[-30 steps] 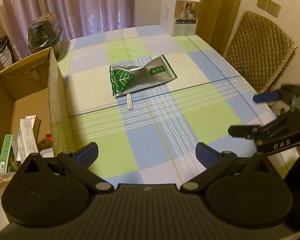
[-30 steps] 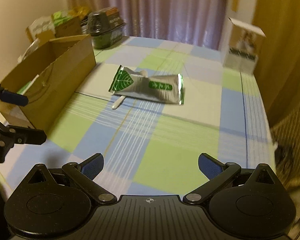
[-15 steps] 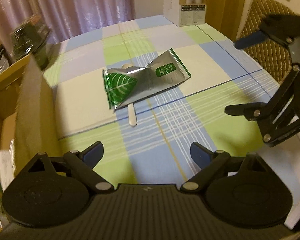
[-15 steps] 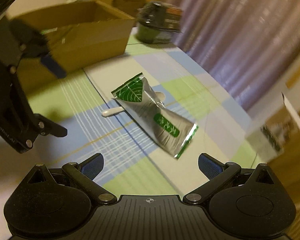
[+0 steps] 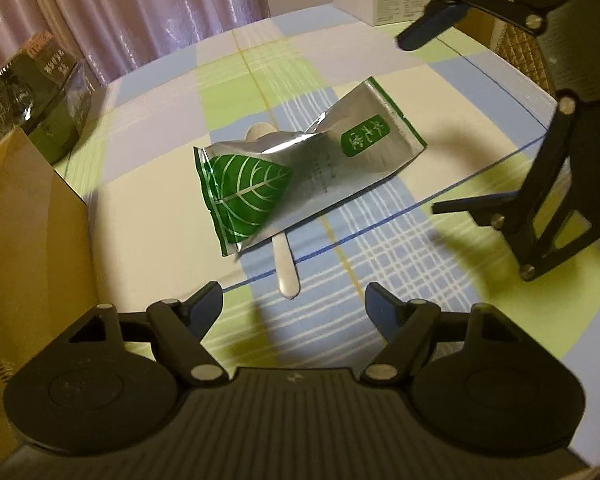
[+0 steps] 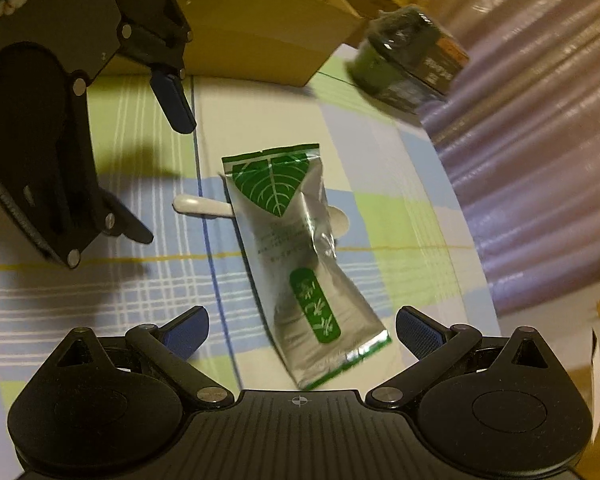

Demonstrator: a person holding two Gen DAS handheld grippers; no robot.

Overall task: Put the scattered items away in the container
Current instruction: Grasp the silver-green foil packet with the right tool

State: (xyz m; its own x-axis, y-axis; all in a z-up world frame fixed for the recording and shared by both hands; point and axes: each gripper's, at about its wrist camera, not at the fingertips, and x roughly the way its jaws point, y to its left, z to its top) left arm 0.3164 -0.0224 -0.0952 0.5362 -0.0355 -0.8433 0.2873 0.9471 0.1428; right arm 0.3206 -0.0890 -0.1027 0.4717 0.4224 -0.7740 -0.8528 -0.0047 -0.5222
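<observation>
A crumpled silver foil pouch printed with a green leaf [image 5: 300, 168] lies flat on the blue, green and cream checked tablecloth [image 5: 400, 264], and a white plastic spoon [image 5: 286, 268] sits crosswise beneath it, its handle sticking out on one side and its bowl peeping out on the other. The open brown cardboard box [image 5: 28, 240], judged to be the container, stands just beside the pouch's leaf end. In the left wrist view the left gripper [image 5: 294, 304] points down at the table with the spoon handle's tip just ahead of the gap between its blue-padded fingers; its jaws are closing, yet nothing lies between them and neither pad touches the spoon. In the right wrist view the right gripper [image 6: 302, 332] stands with its jaws wide apart, and the pouch's sealed end with the green label lies between its fingers, low in the picture, the pads clear of the foil on both sides. From there the pouch's long axis runs nearly straight away from that gripper, so its fingers straddle the pouch's narrow width. The right gripper therefore looks better placed for the pouch, the left for the spoon handle, which lies across the pouch's length.
</observation>
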